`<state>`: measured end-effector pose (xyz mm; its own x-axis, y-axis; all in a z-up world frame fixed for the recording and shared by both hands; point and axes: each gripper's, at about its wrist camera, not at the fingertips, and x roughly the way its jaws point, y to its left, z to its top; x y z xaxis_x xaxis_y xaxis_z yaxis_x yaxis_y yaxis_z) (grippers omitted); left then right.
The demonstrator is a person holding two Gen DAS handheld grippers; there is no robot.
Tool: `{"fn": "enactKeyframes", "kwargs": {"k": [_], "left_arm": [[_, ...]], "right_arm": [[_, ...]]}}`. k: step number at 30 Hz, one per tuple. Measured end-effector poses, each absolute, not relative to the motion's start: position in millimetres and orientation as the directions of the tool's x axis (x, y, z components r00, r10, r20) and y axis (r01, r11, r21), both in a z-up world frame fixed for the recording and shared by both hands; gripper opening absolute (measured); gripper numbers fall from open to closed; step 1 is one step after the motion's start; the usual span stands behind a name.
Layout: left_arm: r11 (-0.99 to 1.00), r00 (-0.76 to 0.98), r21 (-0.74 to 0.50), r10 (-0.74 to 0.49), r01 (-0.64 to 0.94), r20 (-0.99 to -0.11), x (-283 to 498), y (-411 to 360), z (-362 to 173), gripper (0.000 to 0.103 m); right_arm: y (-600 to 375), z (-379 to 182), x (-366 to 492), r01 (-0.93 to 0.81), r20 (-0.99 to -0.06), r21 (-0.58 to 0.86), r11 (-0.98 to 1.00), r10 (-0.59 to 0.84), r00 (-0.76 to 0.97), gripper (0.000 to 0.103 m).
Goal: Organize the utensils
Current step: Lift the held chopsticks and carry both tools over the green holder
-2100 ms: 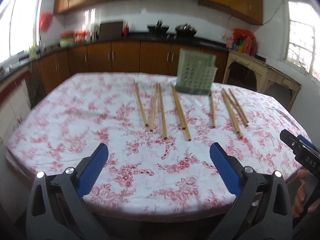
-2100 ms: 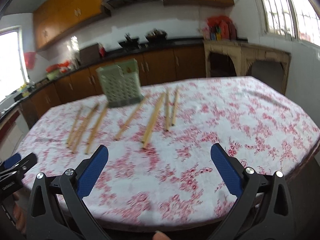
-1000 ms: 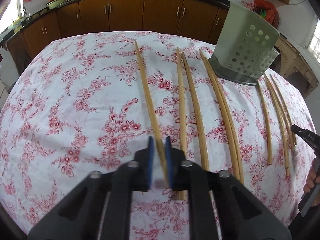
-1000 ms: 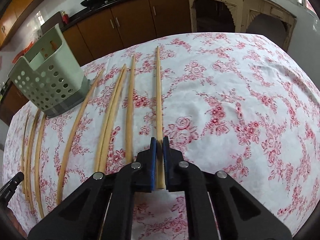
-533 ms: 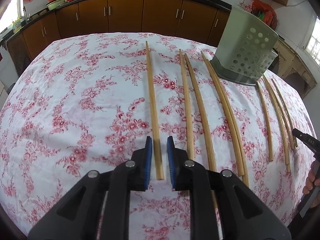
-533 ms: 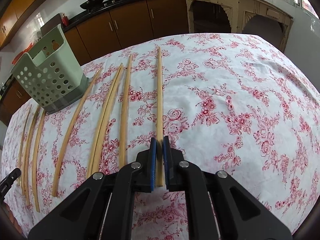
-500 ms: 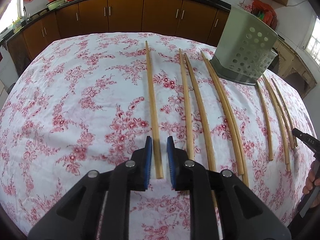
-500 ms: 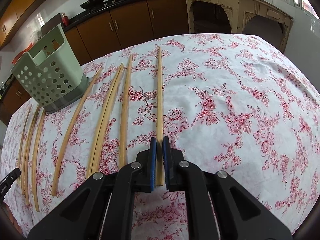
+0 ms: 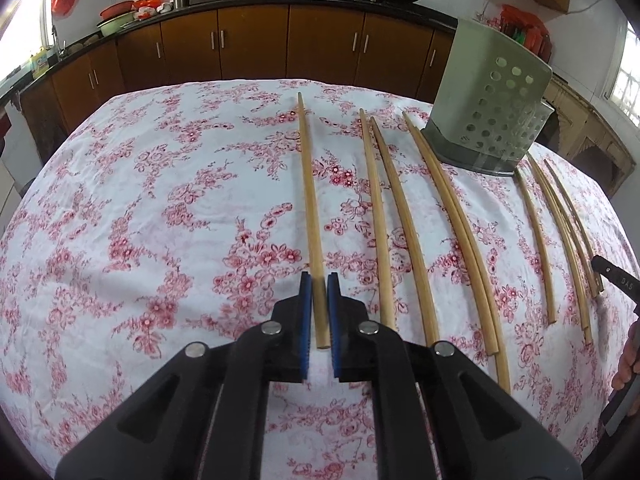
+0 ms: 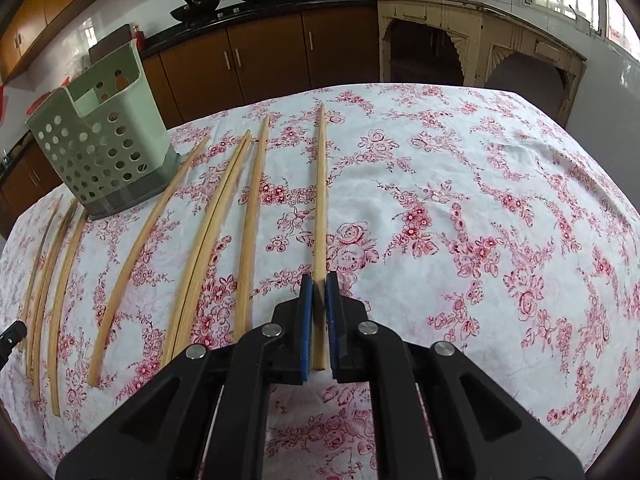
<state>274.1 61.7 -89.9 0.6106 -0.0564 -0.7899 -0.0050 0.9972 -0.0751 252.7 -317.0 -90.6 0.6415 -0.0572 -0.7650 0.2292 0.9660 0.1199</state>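
Note:
Several long wooden chopsticks lie side by side on a red-flowered tablecloth (image 9: pixel 120 200). My left gripper (image 9: pixel 319 280) is shut on the near end of the leftmost chopstick (image 9: pixel 309 200), which points away from me. My right gripper (image 10: pixel 319 280) is shut on the near end of the rightmost chopstick (image 10: pixel 320 184). A pale green perforated utensil holder (image 9: pixel 490 96) stands upright at the far side of the table; in the right wrist view the holder (image 10: pixel 100 144) is at the far left. The other chopsticks (image 10: pixel 208 240) lie between the two held ones.
Brown kitchen cabinets (image 9: pixel 248 44) with a dark counter run behind the table. A cream wooden side table (image 10: pixel 480 40) stands at the right. The other gripper's tip (image 9: pixel 616 280) shows at the right edge of the left wrist view.
Both grippers came down from above the table edge and closed on the outermost chopsticks. In the last half second the left chopstick has risen a little with the gripper.

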Motion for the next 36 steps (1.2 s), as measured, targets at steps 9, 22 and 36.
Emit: {"fn": "enactKeyframes", "kwargs": {"k": [9, 22, 36], "left_arm": [[1.000, 0.623, -0.017, -0.028, 0.024, -0.782, 273.9, 56.1, -92.5, 0.010], [0.999, 0.627, -0.046, -0.049, 0.021, -0.777, 270.8, 57.4, -93.9, 0.009], [0.998, 0.718, 0.016, -0.028, 0.054, -0.695, 239.9, 67.2, -42.6, 0.008]], "right_arm": [[-316.1, -91.9, 255.0, 0.227, -0.762, 0.107, 0.968, -0.066, 0.644, 0.008], [-316.6, -92.6, 252.7, 0.228, -0.760, 0.111, 0.967, -0.065, 0.646, 0.008], [-328.1, -40.4, 208.2, 0.155, -0.602, 0.164, 0.974, -0.026, 0.798, 0.007]]}}
